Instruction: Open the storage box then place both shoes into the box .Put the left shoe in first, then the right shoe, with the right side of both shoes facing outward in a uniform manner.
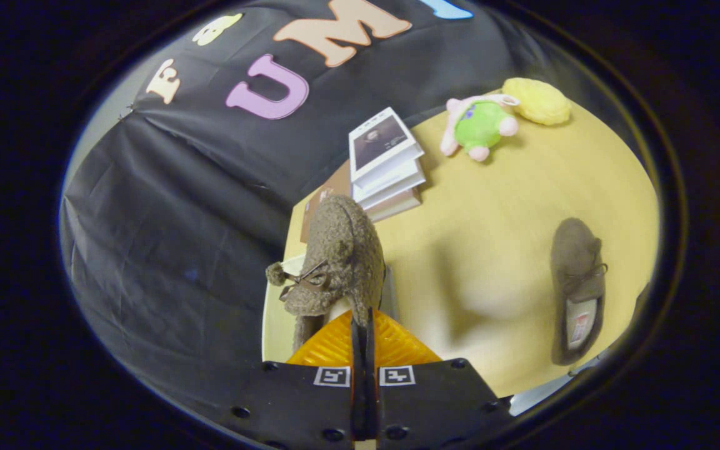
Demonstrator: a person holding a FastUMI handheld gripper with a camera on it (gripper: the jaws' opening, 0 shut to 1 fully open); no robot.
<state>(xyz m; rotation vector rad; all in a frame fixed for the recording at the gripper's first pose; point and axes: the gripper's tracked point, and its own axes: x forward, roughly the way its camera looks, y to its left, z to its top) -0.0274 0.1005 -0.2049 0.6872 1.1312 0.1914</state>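
I have the gripper (363,325) clamped on a fuzzy brown shoe (338,262), held up at centre frame; the second shoe (575,287) lies on the yellow table (497,206) at lower right.

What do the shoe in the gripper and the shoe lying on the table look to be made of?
The held shoe, pinched by the shut gripper, looks like curly brown fleece: nubby, matte, with a pompom on its lace. The second shoe, lying on the table, looks the same brown and matte, but blur hides its texture; its insole seems pale fabric.
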